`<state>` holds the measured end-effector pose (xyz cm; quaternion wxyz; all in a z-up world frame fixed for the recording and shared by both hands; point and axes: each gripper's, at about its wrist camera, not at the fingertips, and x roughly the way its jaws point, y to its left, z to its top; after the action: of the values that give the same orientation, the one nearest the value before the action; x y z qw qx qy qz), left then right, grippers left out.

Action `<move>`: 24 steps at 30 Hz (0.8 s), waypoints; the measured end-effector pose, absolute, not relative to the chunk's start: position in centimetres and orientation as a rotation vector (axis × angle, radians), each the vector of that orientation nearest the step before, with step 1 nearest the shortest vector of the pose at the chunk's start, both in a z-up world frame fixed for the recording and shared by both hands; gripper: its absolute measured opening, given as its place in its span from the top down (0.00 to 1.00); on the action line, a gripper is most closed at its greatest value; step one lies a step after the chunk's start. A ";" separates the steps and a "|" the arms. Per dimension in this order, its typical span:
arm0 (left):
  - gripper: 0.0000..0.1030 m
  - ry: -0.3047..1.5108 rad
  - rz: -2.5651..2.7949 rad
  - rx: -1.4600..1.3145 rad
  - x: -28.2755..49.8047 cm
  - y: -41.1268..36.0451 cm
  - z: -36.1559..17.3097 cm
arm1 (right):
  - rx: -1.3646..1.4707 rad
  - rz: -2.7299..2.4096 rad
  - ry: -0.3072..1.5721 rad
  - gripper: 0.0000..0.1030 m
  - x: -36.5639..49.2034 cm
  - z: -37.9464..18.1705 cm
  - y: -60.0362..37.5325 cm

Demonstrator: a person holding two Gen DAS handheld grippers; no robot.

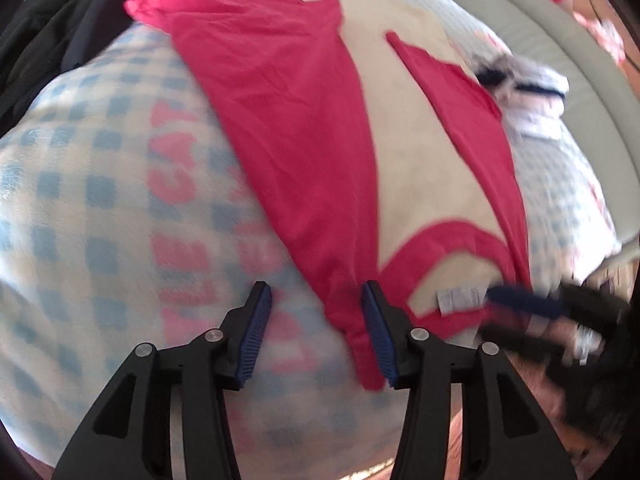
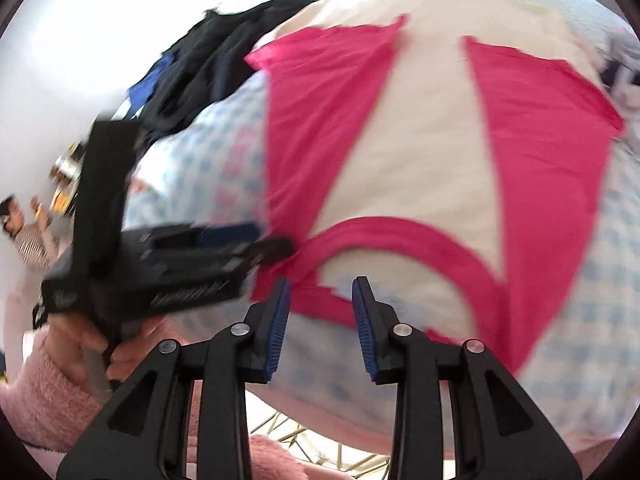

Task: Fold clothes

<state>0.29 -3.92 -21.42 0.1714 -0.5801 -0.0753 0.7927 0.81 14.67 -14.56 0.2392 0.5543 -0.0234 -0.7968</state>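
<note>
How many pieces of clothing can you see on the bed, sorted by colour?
Cream with red sleeves: 1, the shirt spread flat on the checked blanket.
Black: 1 heap, the dark clothes; pieces in it cannot be told apart.
White with dark stripes: 1, a folded garment.
Total: 3

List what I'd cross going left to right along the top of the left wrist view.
Dark clothes pile → red sleeve of the cream-and-red shirt → cream shirt body → other red sleeve → folded white-and-navy garment → grey padded edge.
</note>
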 end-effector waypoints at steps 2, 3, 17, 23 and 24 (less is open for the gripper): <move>0.50 -0.167 2.245 -1.640 0.6 -3.7 -20.6 | 1.527 -2.220 -0.080 0.69 0.5 -14.2 16.0; 0.50 -0.208 2.248 -1.618 0.4 -4.1 -20.0 | 1.531 -2.237 -0.090 0.69 0.3 -14.1 16.7; 0.55 -0.280 2.338 -1.637 -0.4 -4.1 -21.4 | 1.569 -2.445 -0.185 0.67 -0.3 -13.5 23.4; 0.55 -0.382 2.302 -1.591 0.8 -5.4 -20.3 | 1.667 -2.448 -0.266 0.66 0.5 -15.5 26.3; 0.55 -0.456 2.289 -1.560 0.9 -5.9 -20.1 | 1.656 -2.438 -0.307 0.66 0.7 -15.5 26.7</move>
<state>0.86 -5.95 -20.07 0.1662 -0.5480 -0.1602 0.8040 0.70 26.72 -15.51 0.0893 0.5566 -0.1031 -0.8195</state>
